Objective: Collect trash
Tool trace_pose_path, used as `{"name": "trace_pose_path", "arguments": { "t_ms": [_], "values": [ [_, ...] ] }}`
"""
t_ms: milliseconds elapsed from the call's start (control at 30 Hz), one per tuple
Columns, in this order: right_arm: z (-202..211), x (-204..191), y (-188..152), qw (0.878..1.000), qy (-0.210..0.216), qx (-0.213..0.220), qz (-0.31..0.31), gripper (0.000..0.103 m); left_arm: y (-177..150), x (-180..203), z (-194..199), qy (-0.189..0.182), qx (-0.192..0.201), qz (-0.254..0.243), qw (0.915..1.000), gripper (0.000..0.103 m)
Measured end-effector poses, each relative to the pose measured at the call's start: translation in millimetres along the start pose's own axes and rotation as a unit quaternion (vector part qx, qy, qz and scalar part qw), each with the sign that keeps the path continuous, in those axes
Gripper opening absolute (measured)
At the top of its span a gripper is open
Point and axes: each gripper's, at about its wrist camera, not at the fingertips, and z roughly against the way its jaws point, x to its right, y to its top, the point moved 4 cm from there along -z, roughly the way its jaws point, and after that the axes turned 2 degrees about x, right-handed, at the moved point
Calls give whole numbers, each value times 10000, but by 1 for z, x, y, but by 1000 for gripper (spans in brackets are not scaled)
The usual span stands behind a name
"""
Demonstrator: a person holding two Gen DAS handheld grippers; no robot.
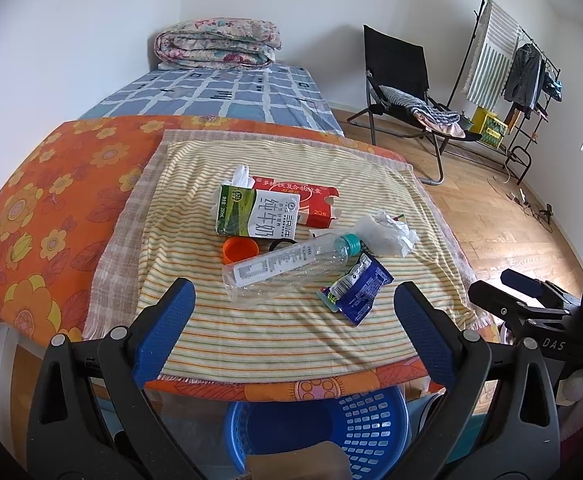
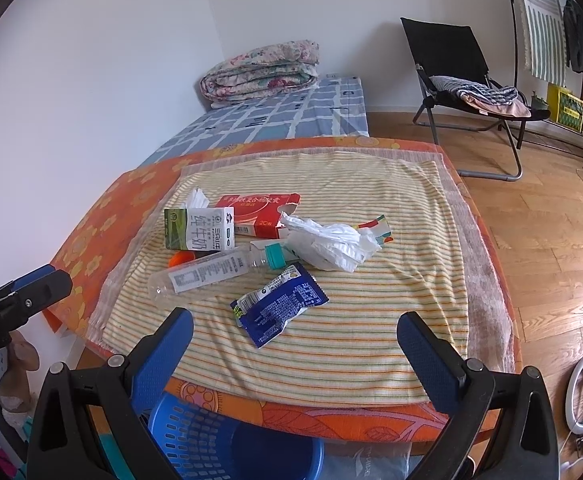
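one clear, label-wrapped plastic bottle [image 1: 287, 262] flat beside blue wrapper [image 1: 355, 290]

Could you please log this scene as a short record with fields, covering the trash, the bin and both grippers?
surface: striped yellow cloth over an orange floral cover
trash: green-and-white milk carton; red cardboard box; clear plastic bottle with teal cap, lying down; blue foil snack wrapper; crumpled white plastic bag; orange plastic cap
bin: blue perforated plastic basket, below the near edge
left gripper: open, empty
right gripper: open, empty
collected: nothing held
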Motion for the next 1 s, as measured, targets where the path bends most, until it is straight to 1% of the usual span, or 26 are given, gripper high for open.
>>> {"name": "trace_pose_path", "arguments": {
  "t_ms": [1000],
  "values": [
    [-2,1,-4,10000,18,-41,-42,103,-1,0,0,3,1,-3,10000,101]
  ]
}}
